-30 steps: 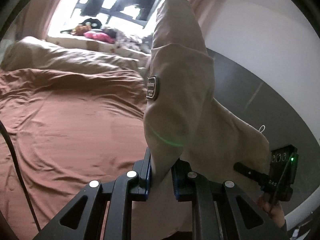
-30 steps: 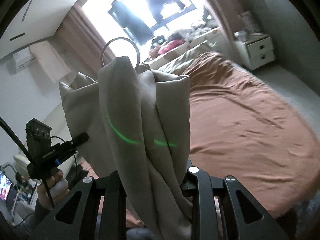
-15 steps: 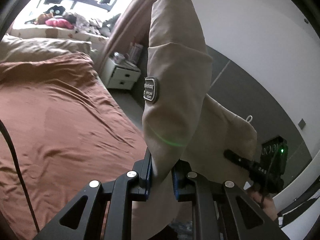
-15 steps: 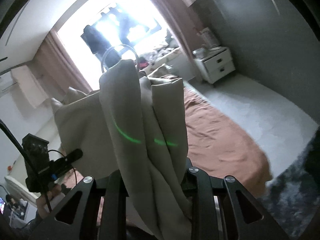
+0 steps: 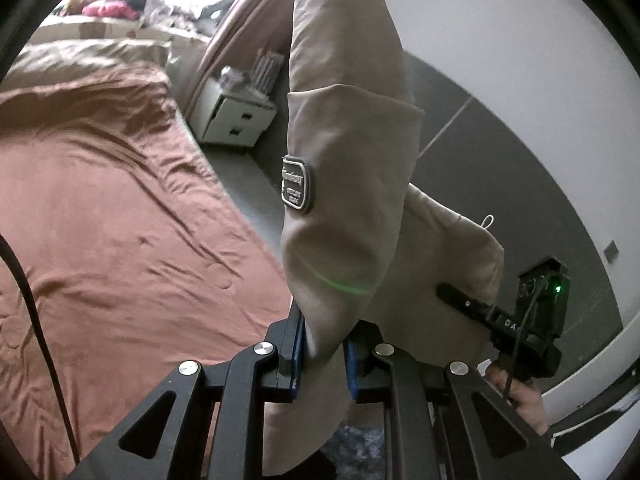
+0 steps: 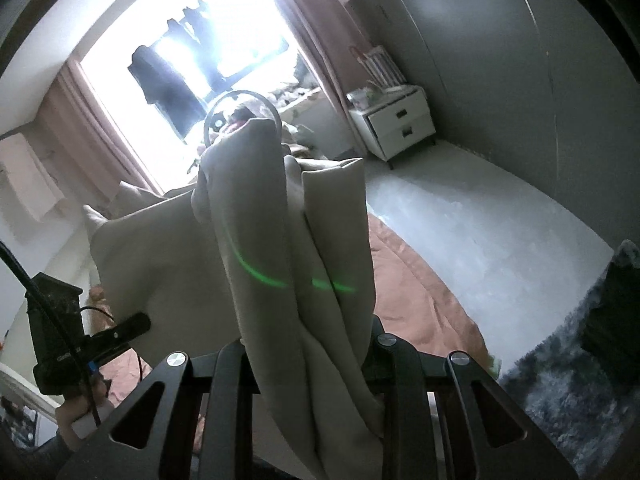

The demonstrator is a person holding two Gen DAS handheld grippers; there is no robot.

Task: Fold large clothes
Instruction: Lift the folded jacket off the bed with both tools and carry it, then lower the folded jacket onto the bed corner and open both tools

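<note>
Holding a beige garment (image 5: 352,128) off the bed (image 5: 112,208) with both tools, no part of it visibly touching the sheet.

Left gripper (image 5: 322,354): jaws pinched on a bunched edge of the cloth, blue pads squeezing it, fabric rising up centre frame. Dark sewn patch (image 5: 296,186) faces this camera mid-frame.

Right gripper (image 6: 310,354): jaws likewise clamped on a thick bundle of folds, which stands up centre frame; a thin cord loop (image 6: 240,116) sticks out above the top.

Each tool shows in the other's view: the right one at lower right of the left wrist view, the left one at lower left of the right wrist view. The cloth spans between them, so its long axis runs tool to tool, roughly side to side.

Key relation: bed fills the left half of the left wrist view and only a corner strip at lower centre in the right wrist view, with bare floor (image 6: 480,208) beyond. So the laying surface sits ahead and to the left of the garment; my read is that the left hand is nearer it.

Judgement: next step is spreading it flat on the bed. The span should move left together, or the right end lands off the edge.

White nightstand (image 6: 394,124) sits upper right.
</note>
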